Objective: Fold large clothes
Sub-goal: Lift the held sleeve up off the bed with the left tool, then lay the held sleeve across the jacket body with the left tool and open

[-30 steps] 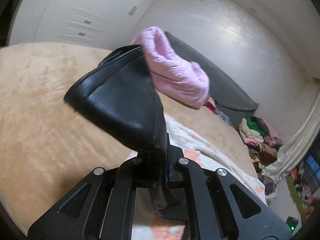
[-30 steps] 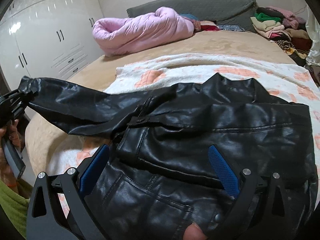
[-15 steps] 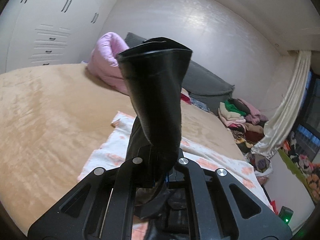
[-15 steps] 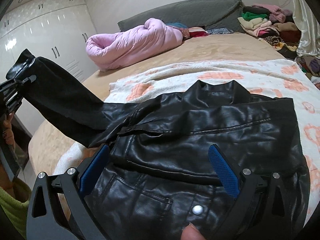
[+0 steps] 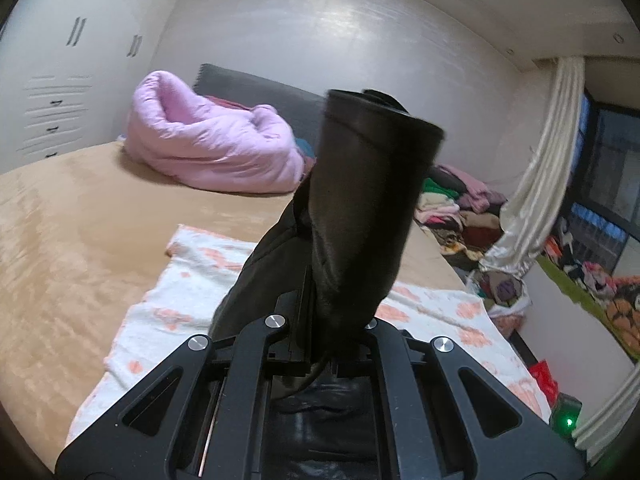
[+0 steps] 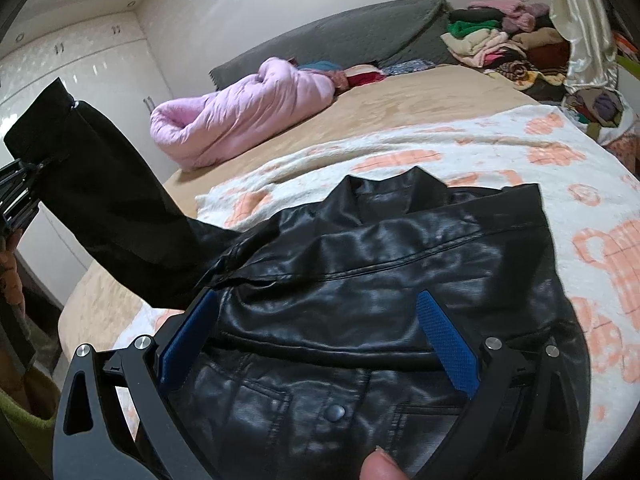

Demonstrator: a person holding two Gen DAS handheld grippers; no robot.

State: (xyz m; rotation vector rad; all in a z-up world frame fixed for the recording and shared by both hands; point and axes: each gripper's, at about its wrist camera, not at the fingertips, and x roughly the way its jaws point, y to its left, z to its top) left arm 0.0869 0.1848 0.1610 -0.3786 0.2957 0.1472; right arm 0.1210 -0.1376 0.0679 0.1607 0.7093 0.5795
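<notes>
**A:** What a bedroom that was: a wide tan bed running out ahead of both grippers, a white blanket with orange flowers spread over it, a puffy pink quilt far off near the grey headboard, and a heap of folded clothes beyond to the right.

**B:** And the star of the show?

**A:** The black leather jacket, glossy and creased, lay flat on the blanket right under the right gripper. Collar pointed away from it, snap button close in.

**B:** That right gripper, what was it doing?

**A:** Blue pads spread wide apart, hovering over the chest panel, gripping nothing.

**B:** So the left had the action.

**A:** Exactly! The left gripper was clamped tight on the sleeve near the cuff, holding it lifted off the bed. From the right gripper, that sleeve ran up and away to the left, one long stiff tube angling back to the shoulder.

**B:** Next move?

**A:** I'd say the sleeve wanted carrying rightward across the jacket's body, and the left was the hand placed for it.
</notes>
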